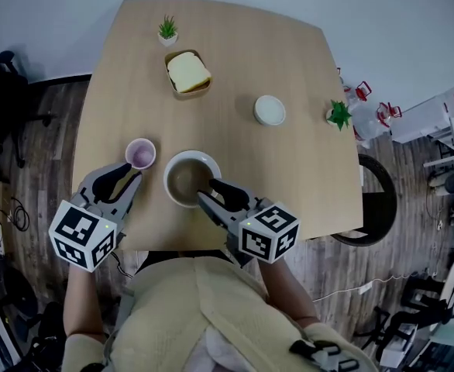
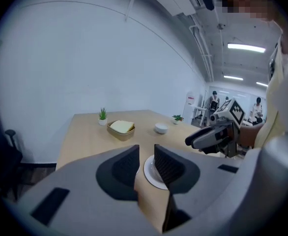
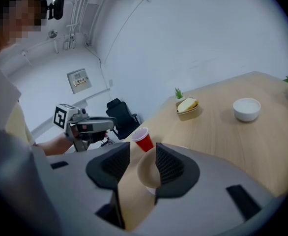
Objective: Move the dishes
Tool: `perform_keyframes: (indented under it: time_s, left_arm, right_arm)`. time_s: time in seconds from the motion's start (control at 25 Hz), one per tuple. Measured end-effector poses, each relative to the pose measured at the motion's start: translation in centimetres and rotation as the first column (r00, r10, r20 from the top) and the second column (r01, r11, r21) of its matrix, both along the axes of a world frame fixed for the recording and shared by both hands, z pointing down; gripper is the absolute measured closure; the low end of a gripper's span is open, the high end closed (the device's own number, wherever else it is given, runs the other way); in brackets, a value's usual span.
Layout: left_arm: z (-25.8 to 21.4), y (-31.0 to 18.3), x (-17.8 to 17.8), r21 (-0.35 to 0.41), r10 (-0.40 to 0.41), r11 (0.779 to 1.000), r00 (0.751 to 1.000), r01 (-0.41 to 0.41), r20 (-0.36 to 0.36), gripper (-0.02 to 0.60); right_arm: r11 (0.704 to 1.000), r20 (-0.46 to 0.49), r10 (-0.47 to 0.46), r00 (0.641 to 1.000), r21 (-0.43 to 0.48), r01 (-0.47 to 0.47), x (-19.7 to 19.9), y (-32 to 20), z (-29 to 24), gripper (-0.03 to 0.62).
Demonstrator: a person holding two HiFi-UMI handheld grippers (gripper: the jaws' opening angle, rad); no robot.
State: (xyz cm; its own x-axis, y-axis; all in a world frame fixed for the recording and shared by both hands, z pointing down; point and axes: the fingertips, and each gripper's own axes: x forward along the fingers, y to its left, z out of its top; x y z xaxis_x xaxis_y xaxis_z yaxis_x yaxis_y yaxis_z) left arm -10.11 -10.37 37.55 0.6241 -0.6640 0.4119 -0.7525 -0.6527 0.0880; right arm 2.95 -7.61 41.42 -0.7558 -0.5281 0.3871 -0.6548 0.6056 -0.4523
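A white bowl (image 1: 182, 178) with a tan inside stands near the table's front edge; it shows beyond the jaws in the left gripper view (image 2: 151, 173) and the right gripper view (image 3: 146, 173). Just left of it is a red cup (image 1: 140, 153) (image 3: 144, 140). My left gripper (image 1: 134, 170) (image 2: 146, 154) hovers by the cup's near side, open and empty. My right gripper (image 1: 204, 188) (image 3: 143, 156) hangs over the bowl's near right rim, jaws apart, with neither pad touching the bowl. Each gripper shows in the other's view: the right gripper (image 2: 213, 136), the left gripper (image 3: 85, 127).
Further back on the wooden table (image 1: 289, 177) stand a brown dish with a yellow block (image 1: 188, 73), a small white bowl (image 1: 269, 110) and two small potted plants (image 1: 167, 31) (image 1: 338, 115). A black office chair (image 1: 2, 91) stands at the left; clutter lies on the floor at the right.
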Motion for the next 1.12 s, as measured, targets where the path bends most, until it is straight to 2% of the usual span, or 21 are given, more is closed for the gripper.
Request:
perform_keyframes:
  time_s: [0.12,0.28,0.56,0.8,1.0,1.12]
  left_arm:
    - [-0.3,0.5,-0.5,0.032,-0.078,0.996,0.995,0.08,-0.067,0.48]
    - [-0.3,1.1,-1.2,0.068,-0.141,0.986,0.983,0.149,-0.115,0.48]
    - [1.0,2.0,-1.5,0.055,-0.204,0.975,0.964,0.216,-0.171,0.48]
    - [2.3,2.0,-1.3,0.098,-0.244,0.961,0.962,0.257,-0.125,0.48]
    - [3.6,2.0,-0.8,0.142,-0.238,0.96,0.971,0.24,-0.032,0.48]
    - [3.8,2.2,-0.4,0.149,-0.237,0.96,0.972,0.235,-0.01,0.48]
  right_arm:
    - [1.0,-0.017,0.028,0.999,0.002,-0.028,0.7,-0.4,0.2,0.421]
    - [0.998,-0.041,0.067,0.997,0.001,-0.067,1.2,-0.7,0.6,0.421]
    - [0.992,-0.08,0.123,0.989,-0.026,-0.125,1.9,-1.2,2.2,0.421]
    - [0.984,-0.116,0.165,0.979,-0.055,-0.172,2.3,-1.6,3.7,0.421]
    - [0.975,-0.158,0.187,0.97,-0.091,-0.202,2.3,-2.0,5.4,0.425]
    - [0.966,-0.175,0.215,0.961,-0.106,-0.235,2.6,-2.4,6.3,0.43]
